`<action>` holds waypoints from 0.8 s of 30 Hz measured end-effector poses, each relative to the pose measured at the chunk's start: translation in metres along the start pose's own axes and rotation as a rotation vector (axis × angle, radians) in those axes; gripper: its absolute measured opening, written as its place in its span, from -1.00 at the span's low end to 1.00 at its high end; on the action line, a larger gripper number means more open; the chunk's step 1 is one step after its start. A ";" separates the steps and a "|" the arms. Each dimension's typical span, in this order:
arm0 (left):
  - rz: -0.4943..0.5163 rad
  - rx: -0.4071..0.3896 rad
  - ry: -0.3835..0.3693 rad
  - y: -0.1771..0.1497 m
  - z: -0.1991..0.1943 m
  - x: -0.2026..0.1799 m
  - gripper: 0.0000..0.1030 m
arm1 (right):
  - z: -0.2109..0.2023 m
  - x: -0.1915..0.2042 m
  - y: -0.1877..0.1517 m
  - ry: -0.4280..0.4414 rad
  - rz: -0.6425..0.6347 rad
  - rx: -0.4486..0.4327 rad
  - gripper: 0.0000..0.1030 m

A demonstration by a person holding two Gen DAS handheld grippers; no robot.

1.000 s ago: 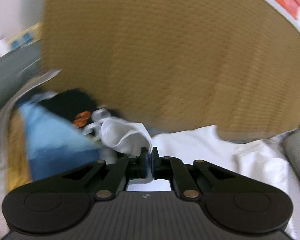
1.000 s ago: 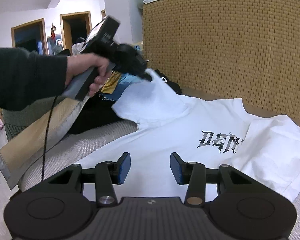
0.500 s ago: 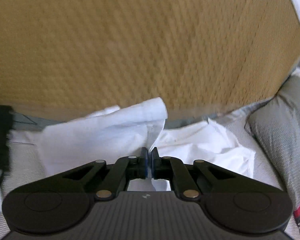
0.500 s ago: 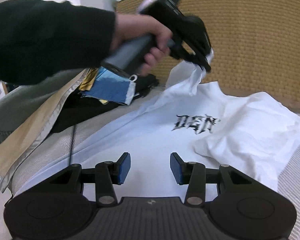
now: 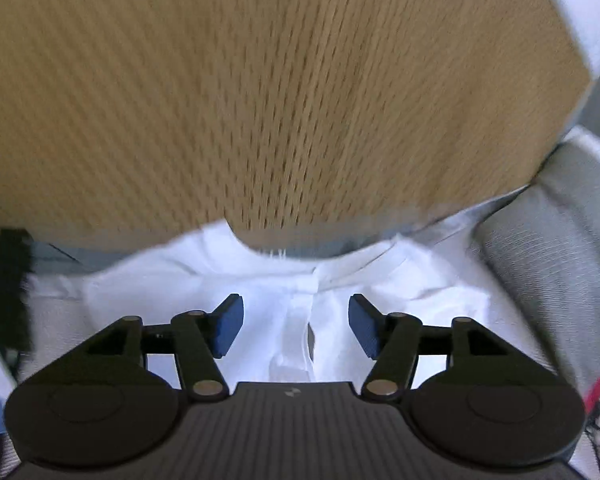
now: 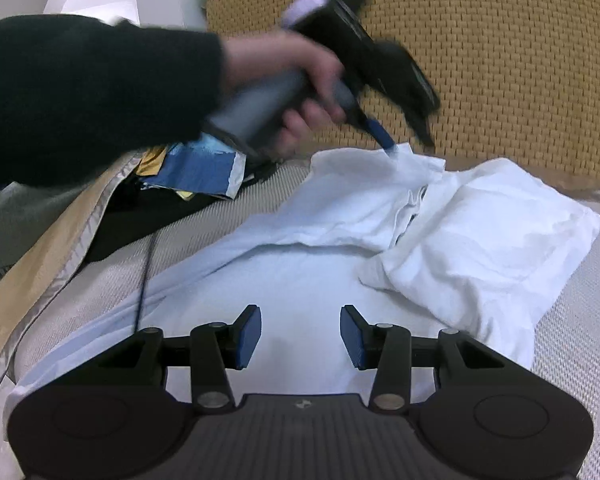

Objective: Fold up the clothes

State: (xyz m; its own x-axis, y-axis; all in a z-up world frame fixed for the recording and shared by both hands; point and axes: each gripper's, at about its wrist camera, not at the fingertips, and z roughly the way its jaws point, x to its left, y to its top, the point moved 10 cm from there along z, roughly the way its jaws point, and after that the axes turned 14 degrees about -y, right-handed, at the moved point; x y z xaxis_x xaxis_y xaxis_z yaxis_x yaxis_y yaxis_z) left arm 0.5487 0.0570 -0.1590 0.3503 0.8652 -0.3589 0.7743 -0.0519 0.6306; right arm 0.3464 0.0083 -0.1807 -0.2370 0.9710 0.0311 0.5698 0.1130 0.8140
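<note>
Since half a second ago the left gripper [image 5: 296, 330] has been opened: its blue pads, then pinched shut on a white sleeve, are now spread wide, and the sleeve has been laid down across the chest of the white T-shirt [image 6: 300, 292], so the black lettering is covered. Nothing is held between the pads. In the right wrist view one blue pad [image 6: 382, 136] is seen just touching the raised edge of the folded cloth near the collar; the other finger is blurred, and whether it touches cannot be told. The left gripper is held by a hand [image 6: 296, 84] coming out of a dark sleeve [image 6: 88, 92].

The right gripper [image 6: 300, 338] is likewise wide open and empty, poised over the lower part of the shirt; contact with the cloth cannot be told.

The T-shirt is spread on a pale woven cushion [image 6: 580, 308], with both sleeves folded inward and meeting in a rumpled seam at the middle. Directly behind it a tan wicker backrest [image 5: 280, 100] is seen, close in front of the left gripper. To the left, a heap of other clothes [image 6: 204, 170], blue, black and yellow, lies beside the shirt, partly hidden by the forearm. A grey cushion [image 5: 556, 260] is seen at the right.
</note>
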 end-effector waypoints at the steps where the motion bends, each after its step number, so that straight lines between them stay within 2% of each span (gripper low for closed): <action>1: -0.002 -0.012 0.004 -0.015 -0.017 0.000 0.20 | -0.002 0.001 -0.001 0.000 -0.003 0.002 -0.07; 9: -0.016 -0.104 0.036 -0.138 -0.149 0.003 0.23 | -0.028 0.023 0.011 0.037 -0.021 -0.006 -0.07; 15: -0.026 -0.173 0.060 -0.231 -0.249 0.005 0.23 | -0.059 0.048 0.007 0.066 -0.040 0.008 -0.07; 20: -0.132 -0.143 0.128 -0.318 -0.264 0.018 0.23 | -0.072 0.064 -0.008 0.086 -0.106 0.001 -0.07; 24: -0.217 -0.118 0.183 -0.389 -0.275 0.028 0.23 | -0.068 0.070 -0.026 0.080 -0.097 0.024 -0.07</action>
State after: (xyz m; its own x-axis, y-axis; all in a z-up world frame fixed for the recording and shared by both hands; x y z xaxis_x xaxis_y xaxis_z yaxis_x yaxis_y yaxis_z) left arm 0.1123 0.2385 -0.2246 0.0745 0.9258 -0.3706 0.7502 0.1928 0.6325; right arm 0.2612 0.0590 -0.1605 -0.3537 0.9354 -0.0002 0.5592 0.2116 0.8016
